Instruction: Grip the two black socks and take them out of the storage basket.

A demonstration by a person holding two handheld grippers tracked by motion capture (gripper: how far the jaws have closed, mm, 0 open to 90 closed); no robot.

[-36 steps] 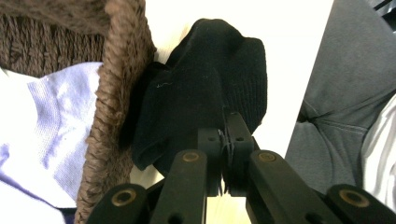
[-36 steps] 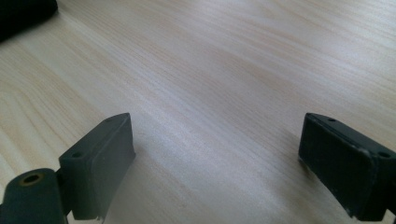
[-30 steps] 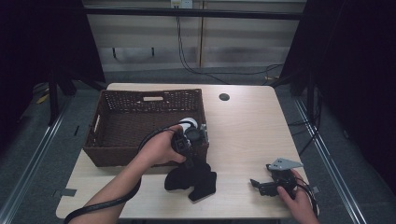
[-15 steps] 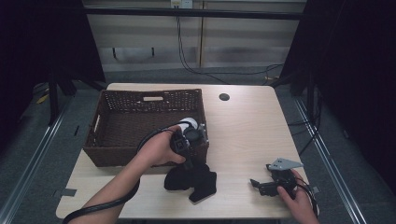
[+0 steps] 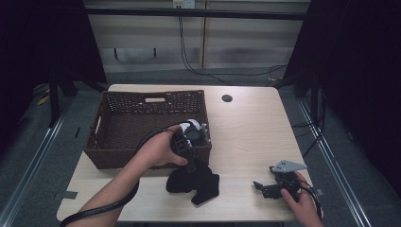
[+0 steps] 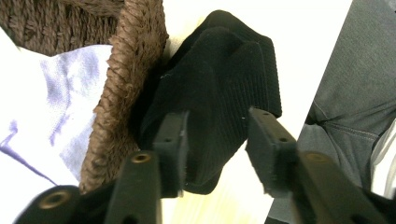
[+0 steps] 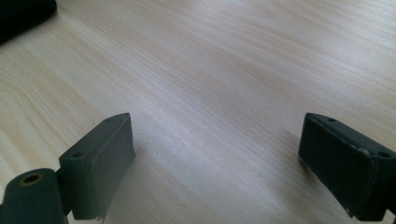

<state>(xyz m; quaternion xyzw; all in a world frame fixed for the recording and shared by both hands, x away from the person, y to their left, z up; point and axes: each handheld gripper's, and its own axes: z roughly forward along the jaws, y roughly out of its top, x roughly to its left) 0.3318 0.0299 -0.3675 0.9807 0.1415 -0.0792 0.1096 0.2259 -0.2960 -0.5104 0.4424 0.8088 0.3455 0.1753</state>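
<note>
My right tongs (image 5: 265,187) sit low over the desk (image 5: 250,127) at its near right corner, jaws spread wide with nothing but bare wood between them in the right gripper view (image 7: 217,163). The black cloth's edge shows at the far upper left of that view (image 7: 21,14), well apart from those jaws.

My left tongs (image 5: 191,163) point down at the black cloth (image 5: 194,182), which lies crumpled on the desk just under and in front of them, its far side up against the near wall of the wicker basket (image 5: 118,156). In the left gripper view (image 6: 217,154) the jaws have just been opening and stand partly apart; a fold of the ribbed black cloth (image 6: 219,93) lies between them, close against one jaw, with a gap to the other, so they are not clamped on it.

Just beyond my left tongs, over the basket's woven rim (image 6: 126,88), a white cloth with pale purple marks (image 6: 51,107) lies inside the basket. Farther off, past the basket, a small dark round hole (image 5: 227,98) sits in the desk near its far edge
</note>
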